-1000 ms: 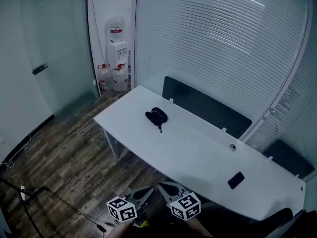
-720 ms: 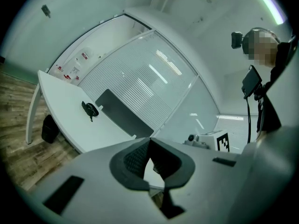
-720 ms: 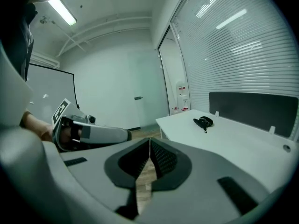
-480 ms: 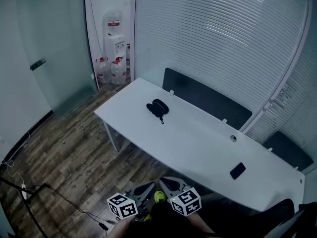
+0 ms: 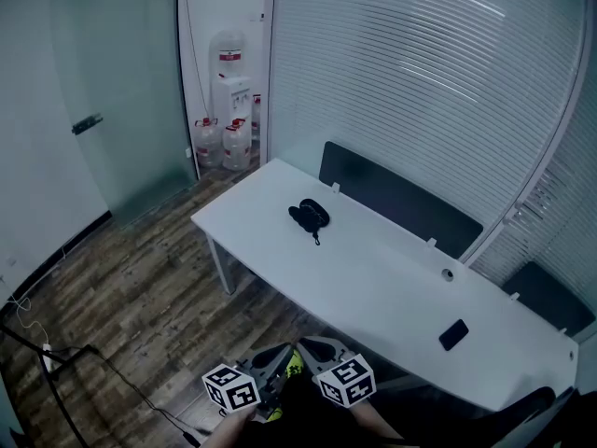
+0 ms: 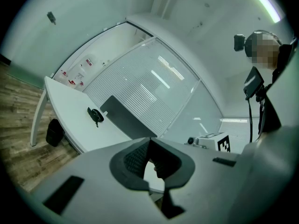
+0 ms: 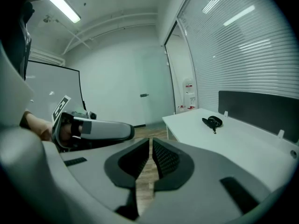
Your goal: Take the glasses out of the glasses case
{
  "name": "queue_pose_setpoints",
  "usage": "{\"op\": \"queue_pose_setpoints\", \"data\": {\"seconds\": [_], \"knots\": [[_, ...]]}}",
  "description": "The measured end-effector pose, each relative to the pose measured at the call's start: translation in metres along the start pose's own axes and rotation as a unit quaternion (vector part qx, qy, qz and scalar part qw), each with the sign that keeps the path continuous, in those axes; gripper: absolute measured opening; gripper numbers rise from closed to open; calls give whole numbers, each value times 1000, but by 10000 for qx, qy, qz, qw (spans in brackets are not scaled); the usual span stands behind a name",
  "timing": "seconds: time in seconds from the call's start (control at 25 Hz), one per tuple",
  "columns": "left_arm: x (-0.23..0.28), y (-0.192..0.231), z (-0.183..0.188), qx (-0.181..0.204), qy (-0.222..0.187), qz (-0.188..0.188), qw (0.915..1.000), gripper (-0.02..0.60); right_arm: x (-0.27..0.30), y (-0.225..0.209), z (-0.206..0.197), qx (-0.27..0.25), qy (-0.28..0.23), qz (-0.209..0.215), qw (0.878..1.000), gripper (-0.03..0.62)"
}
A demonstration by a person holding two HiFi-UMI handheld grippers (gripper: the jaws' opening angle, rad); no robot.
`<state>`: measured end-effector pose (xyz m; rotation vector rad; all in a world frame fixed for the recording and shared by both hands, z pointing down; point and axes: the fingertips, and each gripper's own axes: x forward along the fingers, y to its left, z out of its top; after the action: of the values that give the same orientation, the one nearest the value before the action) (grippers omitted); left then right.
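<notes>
the two claws are held side by side off the near long edge of the white table (image 5: 373,283), above a floor of brown wooden planks (image 5: 121,287). the left gripper (image 5: 272,358) is seen with its dark ribbed pads brought together at the tips, and nothing is held between them. the right gripper (image 5: 315,352) is closed too, with only a thin slit left between its pads, and it is also empty. one cube with square black and white markers is carried on each, so two cubes are counted.

one glasses case (image 5: 310,216) is lying on the table, near the end towards the water dispenser (image 5: 231,82) and well apart from both claws. it is black, rounded and oval, with a short cord pointed towards the near edge. it is too small for the lid to be judged as open or closed. one flat black phone (image 5: 453,334) is lying near the opposite end.

two dark rectangular panels (image 5: 401,199) are fixed along the far edge of the table. beyond the table's end, two clear bottles (image 5: 207,143) are standing on the floor by the dispenser, and one more is set on top of it. the hands under the cubes are cut off by the frame.
</notes>
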<state>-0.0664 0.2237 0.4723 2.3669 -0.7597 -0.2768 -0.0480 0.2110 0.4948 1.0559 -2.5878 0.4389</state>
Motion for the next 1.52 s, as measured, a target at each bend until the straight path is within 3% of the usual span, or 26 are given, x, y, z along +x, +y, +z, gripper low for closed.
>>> {"op": "queue_pose_setpoints", "data": {"seconds": [0.72,1.52], "knots": [[24,33,8,293,422,212,9985,0,35,-20,3,325,3,222,9992,17],[124,116,62,281,564,679,9957,0,110,-130,45,496,158,632,9966,17]]}}
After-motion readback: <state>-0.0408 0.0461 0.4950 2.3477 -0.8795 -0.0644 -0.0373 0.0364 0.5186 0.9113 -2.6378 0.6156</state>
